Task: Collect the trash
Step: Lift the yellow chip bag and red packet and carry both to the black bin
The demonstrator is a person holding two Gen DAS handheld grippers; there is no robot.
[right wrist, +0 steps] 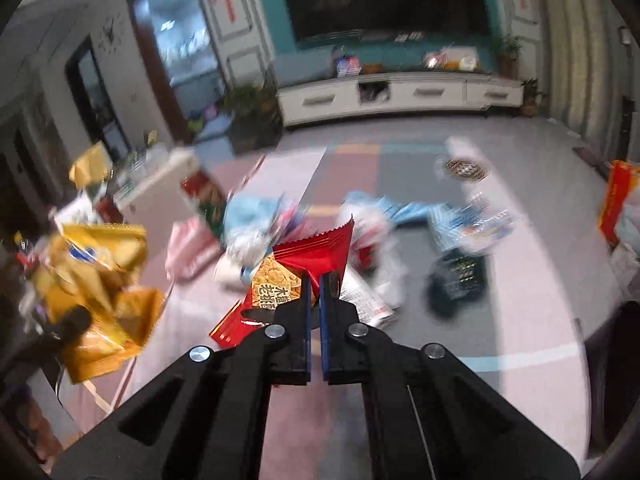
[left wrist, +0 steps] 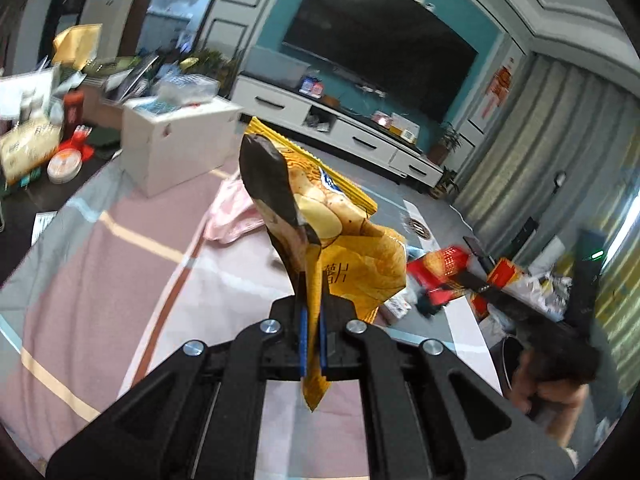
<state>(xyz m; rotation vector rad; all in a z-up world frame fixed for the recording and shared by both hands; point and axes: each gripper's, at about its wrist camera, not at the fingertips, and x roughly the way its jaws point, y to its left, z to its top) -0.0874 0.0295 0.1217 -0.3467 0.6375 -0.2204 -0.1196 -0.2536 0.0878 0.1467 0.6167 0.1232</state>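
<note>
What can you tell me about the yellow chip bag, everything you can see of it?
The yellow chip bag is a crinkled, glossy foil-like packet printed with chip pictures, a blue patch and dark characters. Its top edge is serrated and its dark inner lining shows at a fold. It stands upright in the air above the pink mat, pinched near its lower corner by the shut left gripper. Nothing else touches it.

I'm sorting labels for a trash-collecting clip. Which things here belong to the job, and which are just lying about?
Belongs to the job:
- yellow chip bag, clamped in the left hand-held gripper
- red snack wrapper, clamped in the right hand-held gripper
- loose wrappers on the floor

Just lying about:
- TV cabinet
- white box
- potted plant
- pink cloth
</note>
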